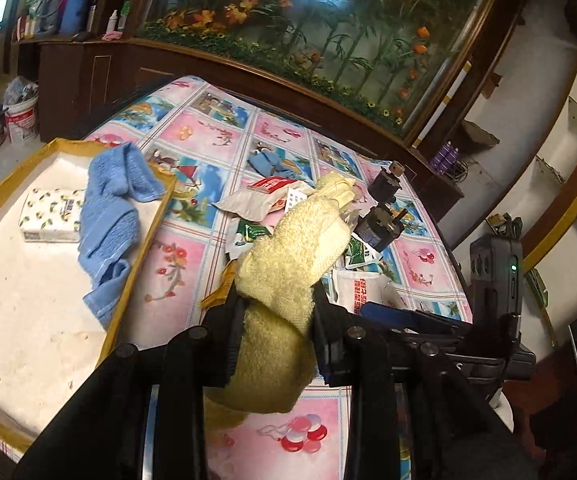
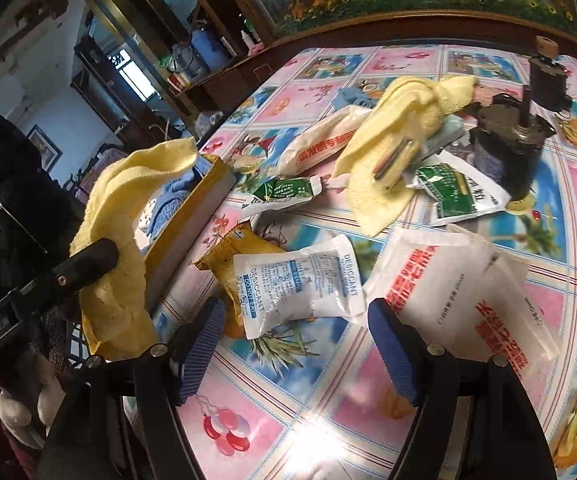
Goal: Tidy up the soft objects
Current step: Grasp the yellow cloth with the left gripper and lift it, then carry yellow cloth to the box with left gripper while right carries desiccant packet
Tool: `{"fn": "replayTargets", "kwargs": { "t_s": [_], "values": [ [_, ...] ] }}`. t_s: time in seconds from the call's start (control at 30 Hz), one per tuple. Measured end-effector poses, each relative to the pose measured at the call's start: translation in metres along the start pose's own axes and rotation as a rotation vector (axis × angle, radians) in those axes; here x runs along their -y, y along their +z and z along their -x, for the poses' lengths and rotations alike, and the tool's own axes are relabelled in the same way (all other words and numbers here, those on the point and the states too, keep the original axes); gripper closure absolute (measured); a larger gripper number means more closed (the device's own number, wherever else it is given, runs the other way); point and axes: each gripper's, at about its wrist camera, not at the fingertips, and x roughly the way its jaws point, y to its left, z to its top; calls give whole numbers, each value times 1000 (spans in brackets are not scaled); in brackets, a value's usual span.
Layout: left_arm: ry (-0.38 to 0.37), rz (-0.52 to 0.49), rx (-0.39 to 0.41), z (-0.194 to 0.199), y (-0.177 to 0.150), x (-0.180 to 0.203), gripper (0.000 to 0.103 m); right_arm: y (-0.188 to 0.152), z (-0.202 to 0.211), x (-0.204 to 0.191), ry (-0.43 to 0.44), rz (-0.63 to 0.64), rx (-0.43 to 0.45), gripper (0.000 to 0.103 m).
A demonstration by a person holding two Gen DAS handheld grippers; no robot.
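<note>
My left gripper [image 1: 278, 312] is shut on a yellow towel [image 1: 288, 248], held above the table beside the gold-rimmed tray [image 1: 144, 240]. In the tray a blue towel [image 1: 108, 216] drapes over the rim next to a tissue pack [image 1: 52, 216]. The right wrist view shows the held towel [image 2: 112, 208] at the left. A second yellow towel [image 2: 392, 140] lies crumpled on the table further back. My right gripper [image 2: 296, 344] is open and low over the table, with a white desiccant packet [image 2: 296, 284] just ahead of its blue pads [image 2: 200, 344].
White bags with red print [image 2: 448, 292], green sachets [image 2: 452, 192], a yellow snack pack [image 2: 228, 248] and two black motors [image 2: 508, 148] litter the patterned tablecloth [image 2: 272, 412]. A small blue cloth [image 1: 272, 162] lies further back. A dark cabinet with a large fish tank [image 1: 308, 20] stands behind the table.
</note>
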Motion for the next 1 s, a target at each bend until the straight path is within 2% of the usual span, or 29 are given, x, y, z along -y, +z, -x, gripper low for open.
{"fn": "replayTargets", "kwargs": {
  "t_s": [0.23,0.3,0.33,0.4,0.47,0.8,1.0],
  "values": [
    [1,48,32,15,-4,-24,75,12,-37,-25,-84,15,-64,27],
    [-4,55,35,18,-5,-28,75,12,-38,-23,-86,-7,-61,32],
    [-2,54,39,20,-5,-29,75,11,-36,-21,-77,-14,-54,38],
    [0,54,46,24,-6,-32,75,8,-33,-16,-79,-28,-65,71],
    [-1,65,51,27,-7,-35,75,4,-33,-10,-79,-41,-86,85],
    [6,98,91,47,-11,-42,75,-11,20,-1,-36,-70,48,87],
    [44,97,134,71,-3,-55,75,0,44,-25,-4,-21,91,88]
  ]
}}
